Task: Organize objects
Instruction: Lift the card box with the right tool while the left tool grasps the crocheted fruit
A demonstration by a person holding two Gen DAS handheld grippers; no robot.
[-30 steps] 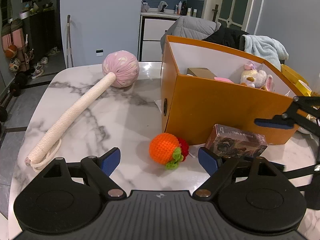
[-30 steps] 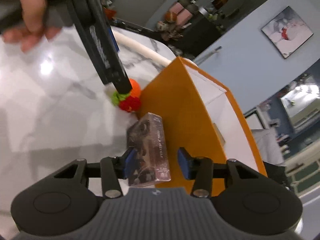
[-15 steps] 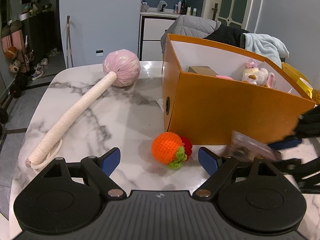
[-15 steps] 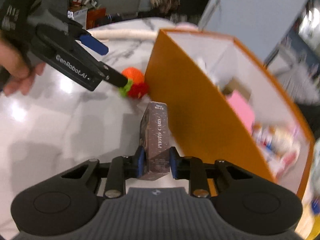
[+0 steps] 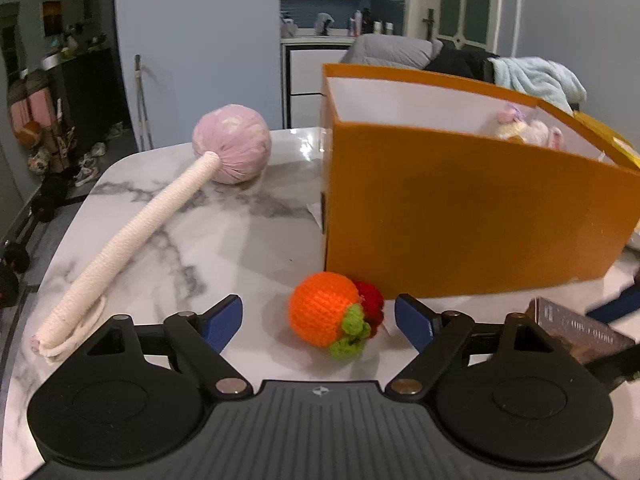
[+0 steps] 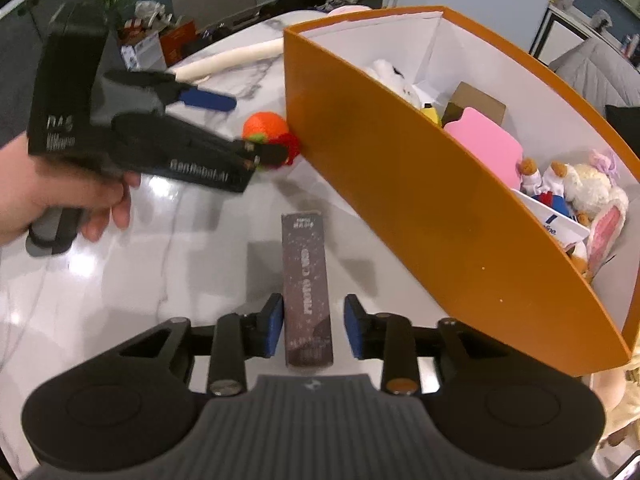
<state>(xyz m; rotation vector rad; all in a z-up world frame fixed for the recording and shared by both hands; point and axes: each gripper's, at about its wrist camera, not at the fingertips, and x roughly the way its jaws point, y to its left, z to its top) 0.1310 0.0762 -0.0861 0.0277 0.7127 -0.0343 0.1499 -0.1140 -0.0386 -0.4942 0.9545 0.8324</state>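
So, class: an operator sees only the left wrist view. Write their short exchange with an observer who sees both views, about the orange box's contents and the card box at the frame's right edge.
Operator: Besides the plush toy, what is in the orange box?
Observer: A flat pink item beside a brown carton.
Operator: Is the card box gripped?
Observer: No. It sits between the right gripper's jaws, which have just been opening; one pad stands clear of it.
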